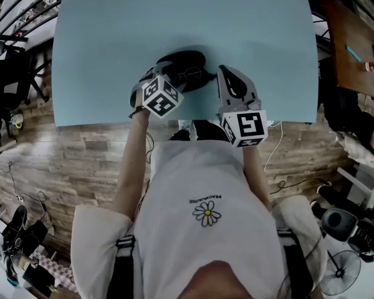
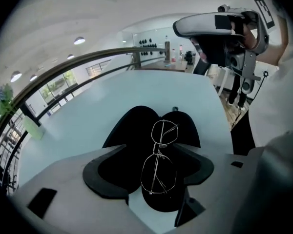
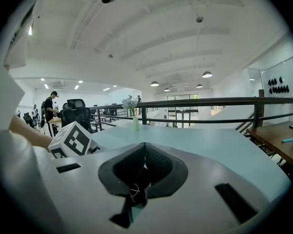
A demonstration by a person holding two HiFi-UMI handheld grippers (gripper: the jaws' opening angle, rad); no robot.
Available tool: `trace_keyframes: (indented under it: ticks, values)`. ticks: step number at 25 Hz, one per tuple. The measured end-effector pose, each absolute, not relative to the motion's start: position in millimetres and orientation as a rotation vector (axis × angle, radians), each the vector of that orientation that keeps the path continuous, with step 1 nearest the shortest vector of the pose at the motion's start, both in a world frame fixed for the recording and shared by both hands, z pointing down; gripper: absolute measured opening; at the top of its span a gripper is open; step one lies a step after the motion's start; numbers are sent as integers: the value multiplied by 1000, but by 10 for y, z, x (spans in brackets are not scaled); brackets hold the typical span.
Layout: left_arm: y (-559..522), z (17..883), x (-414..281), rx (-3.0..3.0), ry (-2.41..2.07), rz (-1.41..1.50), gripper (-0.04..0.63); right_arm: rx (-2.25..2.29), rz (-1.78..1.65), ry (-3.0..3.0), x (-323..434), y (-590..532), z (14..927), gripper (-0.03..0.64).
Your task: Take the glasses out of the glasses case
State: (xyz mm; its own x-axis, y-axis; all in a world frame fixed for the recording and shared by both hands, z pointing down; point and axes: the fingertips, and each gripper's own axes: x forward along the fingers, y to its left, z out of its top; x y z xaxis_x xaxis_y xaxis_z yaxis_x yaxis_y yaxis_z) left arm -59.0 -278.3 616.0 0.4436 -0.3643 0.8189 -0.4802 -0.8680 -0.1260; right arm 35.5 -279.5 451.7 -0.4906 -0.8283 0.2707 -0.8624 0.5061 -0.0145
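Note:
A black glasses case (image 1: pixel 184 61) lies open on the light blue table (image 1: pixel 174 17), near its front edge. Thin wire-rimmed glasses (image 2: pixel 160 156) rest on the open case (image 2: pixel 134 123), folded and lying lengthwise. My left gripper (image 2: pixel 154 155) points down at them, open, one jaw on each side of the glasses and neither pad touching them. In the head view the left gripper (image 1: pixel 157 75) covers the case's left part. My right gripper (image 1: pixel 225 72) hovers just right of the case; its pads (image 3: pixel 158 162) meet with nothing seen between them, so the right gripper (image 3: pixel 145 152) is shut.
A small green vase (image 3: pixel 136 123) with flowers stands at the table's far edge. A wooden desk (image 1: pixel 355 42) with small items is off to the right, and office chairs (image 3: pixel 78 112) off to the left. A dark railing (image 2: pixel 88 62) runs behind the table.

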Motion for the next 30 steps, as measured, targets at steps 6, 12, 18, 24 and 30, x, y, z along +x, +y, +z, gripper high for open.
trace_keyframes:
  ticks: [6,12,18,24,30]
  values:
    - [-2714,6286,-535,2484,-557,1531,232,1406,205,-2515,291,-2748,4577,9]
    - [-2687,6357,-523,2414,-474,1563,192,1377,214,-2520,228,-2713,4628,9]
    - [-2759,6367,-528,2380,-443,1550,161,1350,216,-2518,195,-2686,4677,9]
    - [-2772,6326,-536,2364,-451,1545,131,1340,222,-2510,182,-2692,4684,9]
    - [-2767,6238,-525,2351,-443,1503,69,1338,211,-2507,206,-2692,4693,9]
